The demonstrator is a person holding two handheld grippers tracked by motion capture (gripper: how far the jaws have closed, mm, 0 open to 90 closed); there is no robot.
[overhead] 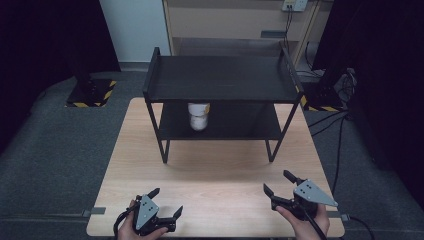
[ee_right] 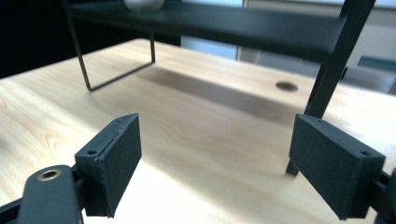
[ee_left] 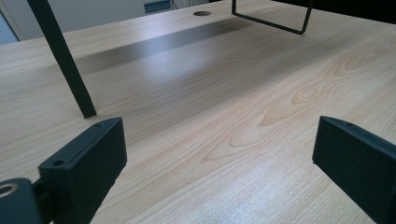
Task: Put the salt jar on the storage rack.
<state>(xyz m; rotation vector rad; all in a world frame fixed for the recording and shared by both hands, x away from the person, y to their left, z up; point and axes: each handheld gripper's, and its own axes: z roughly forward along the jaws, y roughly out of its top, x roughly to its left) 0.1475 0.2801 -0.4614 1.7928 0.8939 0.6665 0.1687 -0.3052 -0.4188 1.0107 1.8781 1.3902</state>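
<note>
A black two-tier shelf (overhead: 220, 80) stands on the far half of a light wooden table (overhead: 220, 170). A white jar (overhead: 198, 116) with a yellow-marked label sits on its lower tier, left of centre; its base shows in the right gripper view (ee_right: 143, 4). My left gripper (overhead: 168, 200) rests near the table's front left edge, open, with bare wood between its jaws (ee_left: 219, 154). My right gripper (overhead: 275, 181) sits at the front right, also open and holding nothing (ee_right: 215, 154), pointing toward the shelf (ee_right: 233, 25).
The shelf's thin black legs (ee_left: 70, 70) stand ahead of both grippers. A round cable hole (ee_right: 286, 86) is cut into the tabletop under the shelf. Grey carpet surrounds the table, with cables and stand bases (overhead: 90, 92) on the floor beyond.
</note>
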